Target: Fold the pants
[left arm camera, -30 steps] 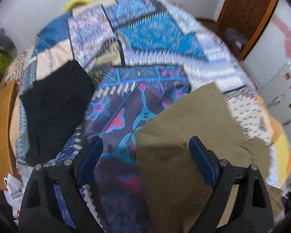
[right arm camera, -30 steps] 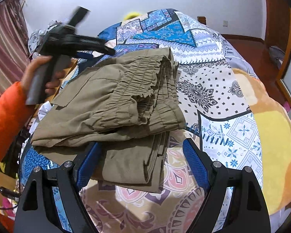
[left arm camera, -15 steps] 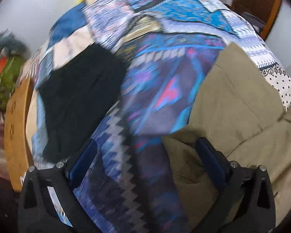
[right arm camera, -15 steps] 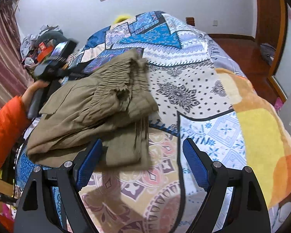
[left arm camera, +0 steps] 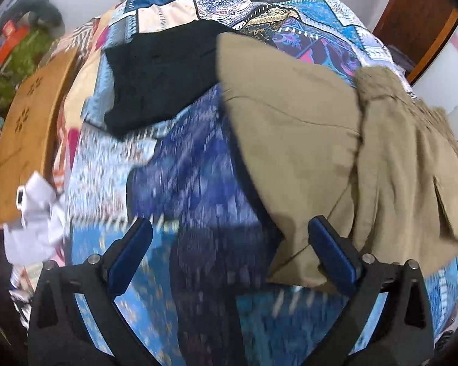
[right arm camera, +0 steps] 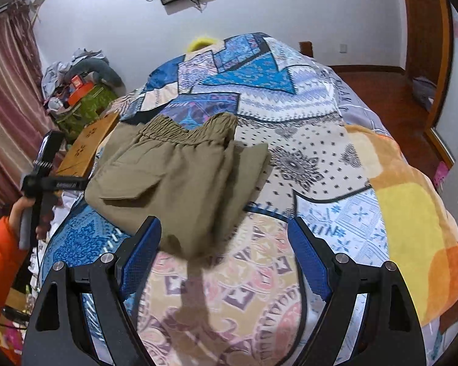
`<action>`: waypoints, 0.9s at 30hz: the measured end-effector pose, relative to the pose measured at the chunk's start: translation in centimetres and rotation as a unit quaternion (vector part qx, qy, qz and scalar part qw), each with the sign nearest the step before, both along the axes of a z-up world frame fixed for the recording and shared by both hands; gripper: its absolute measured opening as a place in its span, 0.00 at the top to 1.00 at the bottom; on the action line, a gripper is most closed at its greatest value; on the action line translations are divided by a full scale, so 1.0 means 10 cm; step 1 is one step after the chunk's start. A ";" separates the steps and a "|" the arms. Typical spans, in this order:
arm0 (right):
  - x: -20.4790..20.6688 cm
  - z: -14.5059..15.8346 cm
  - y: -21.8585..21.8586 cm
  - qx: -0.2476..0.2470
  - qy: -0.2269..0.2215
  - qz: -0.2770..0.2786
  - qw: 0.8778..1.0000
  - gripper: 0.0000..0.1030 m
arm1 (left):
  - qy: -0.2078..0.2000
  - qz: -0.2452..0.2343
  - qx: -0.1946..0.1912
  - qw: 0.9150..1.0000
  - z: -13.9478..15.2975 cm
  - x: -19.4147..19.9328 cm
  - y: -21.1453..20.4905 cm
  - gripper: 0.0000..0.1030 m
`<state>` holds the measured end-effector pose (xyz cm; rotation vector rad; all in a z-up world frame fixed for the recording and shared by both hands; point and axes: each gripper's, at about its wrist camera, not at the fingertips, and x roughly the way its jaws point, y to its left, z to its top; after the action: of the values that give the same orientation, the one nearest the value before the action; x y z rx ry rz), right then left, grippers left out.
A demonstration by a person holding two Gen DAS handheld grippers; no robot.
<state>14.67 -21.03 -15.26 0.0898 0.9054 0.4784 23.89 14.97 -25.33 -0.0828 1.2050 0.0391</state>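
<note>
Folded pants (right arm camera: 180,180) lie on the bedspread (right arm camera: 336,164) ahead of me; a second garment (left arm camera: 158,73) lies just left of them, nearly touching.

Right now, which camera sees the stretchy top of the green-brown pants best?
The right wrist view. The folded olive-khaki cloth pants lie whole and fairly sharp there, the gathered elastic waistband at their far edge. The left wrist view is close and blurred, showing only flat fabric and a rumpled edge.

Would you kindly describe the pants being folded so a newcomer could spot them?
On the patchwork bedspread, near its left side, lies a folded bundle: the khaki pants. Their gathered elastic waistband and plain olive-tan colour separate them from the black garment nearby.
</note>
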 end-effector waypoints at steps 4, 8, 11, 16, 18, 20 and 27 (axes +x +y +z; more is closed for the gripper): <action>0.05 -0.04 0.13 -0.012 -0.006 0.010 1.000 0.20 | -0.032 -0.005 0.022 0.999 0.05 -0.25 -0.06 0.00; 0.17 -0.19 0.18 -0.036 0.009 0.000 0.999 0.37 | -0.049 0.008 0.043 0.998 0.06 -0.37 0.00 0.00; 0.25 -0.30 0.12 -0.005 0.042 0.003 0.999 0.43 | -0.050 0.021 0.053 0.997 0.06 -0.46 0.10 0.00; 0.22 -0.20 0.11 -0.011 0.035 0.014 0.999 0.48 | -0.055 0.025 0.109 0.992 0.16 -0.51 0.15 0.04; 0.24 -0.10 0.11 -0.018 0.020 0.016 1.000 0.48 | -0.068 0.020 0.098 0.993 0.28 -0.50 0.11 0.05; 0.29 -0.01 0.10 -0.014 0.010 0.019 1.000 0.48 | -0.098 0.010 0.077 0.992 0.49 -0.47 0.02 0.05; 0.64 0.13 0.28 -0.019 -0.007 0.037 0.999 0.48 | -0.153 -0.050 0.010 0.987 0.88 -0.08 -0.45 0.05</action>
<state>21.03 -18.19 -13.99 0.0186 0.9065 0.5293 23.08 10.49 -16.49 -0.0105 0.8993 -0.0476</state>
